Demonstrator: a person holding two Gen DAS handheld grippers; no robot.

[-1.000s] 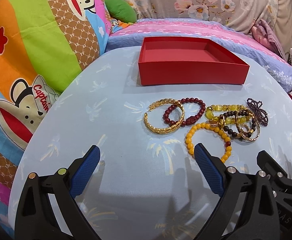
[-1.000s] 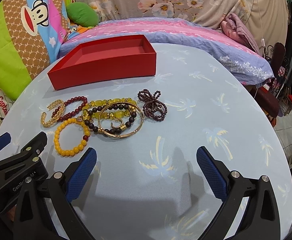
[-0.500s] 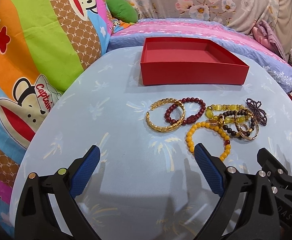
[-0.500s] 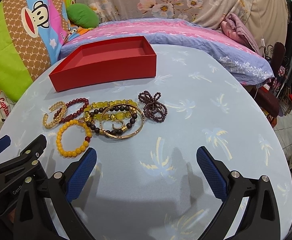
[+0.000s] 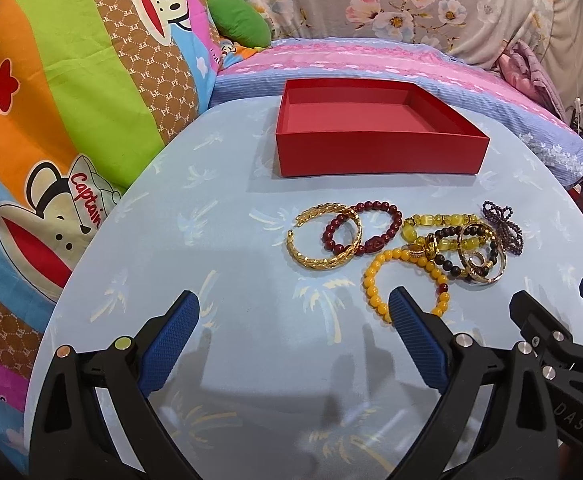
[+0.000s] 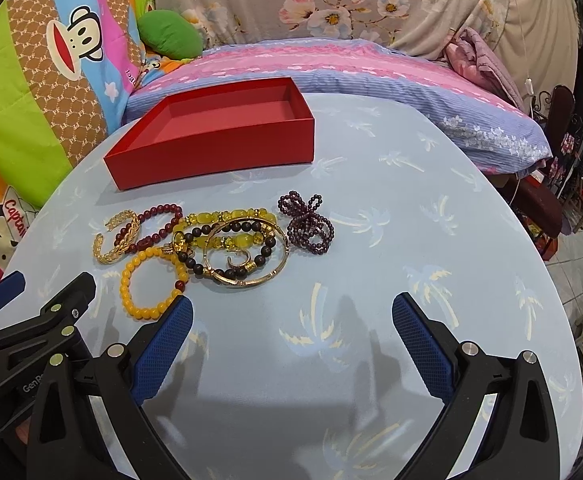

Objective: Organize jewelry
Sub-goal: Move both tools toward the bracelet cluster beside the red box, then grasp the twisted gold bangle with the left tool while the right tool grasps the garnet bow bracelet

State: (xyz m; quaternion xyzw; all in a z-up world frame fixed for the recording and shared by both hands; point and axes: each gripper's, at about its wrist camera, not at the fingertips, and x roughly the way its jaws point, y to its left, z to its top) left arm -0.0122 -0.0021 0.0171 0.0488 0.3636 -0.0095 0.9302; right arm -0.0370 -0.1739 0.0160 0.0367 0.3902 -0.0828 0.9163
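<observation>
An empty red box (image 5: 379,154) stands at the back of a round table covered in pale blue cloth (image 5: 219,240). In front of it lies a cluster of jewelry: a gold cuff (image 5: 315,261), a dark red bead bracelet (image 5: 371,205), an orange bead bracelet (image 5: 371,292), a yellow stone bracelet (image 5: 443,220), a thin gold bangle (image 6: 251,281) over dark beads, and a purple bead bow (image 6: 307,224). My left gripper (image 5: 293,300) hovers open just short of the cuff and orange bracelet. My right gripper (image 6: 291,302) is open near the bangle, holding nothing.
Colourful cartoon bedding (image 5: 71,120) rises close along the table's left edge. A pink and blue striped mattress (image 6: 331,64) runs behind the box. The table edge drops away at the right toward a floor with dark furniture (image 6: 547,208).
Both views have drifted slightly, and the jewelry sits a little lower and closer in each. Both grippers stay open and no piece has moved on the cloth.
</observation>
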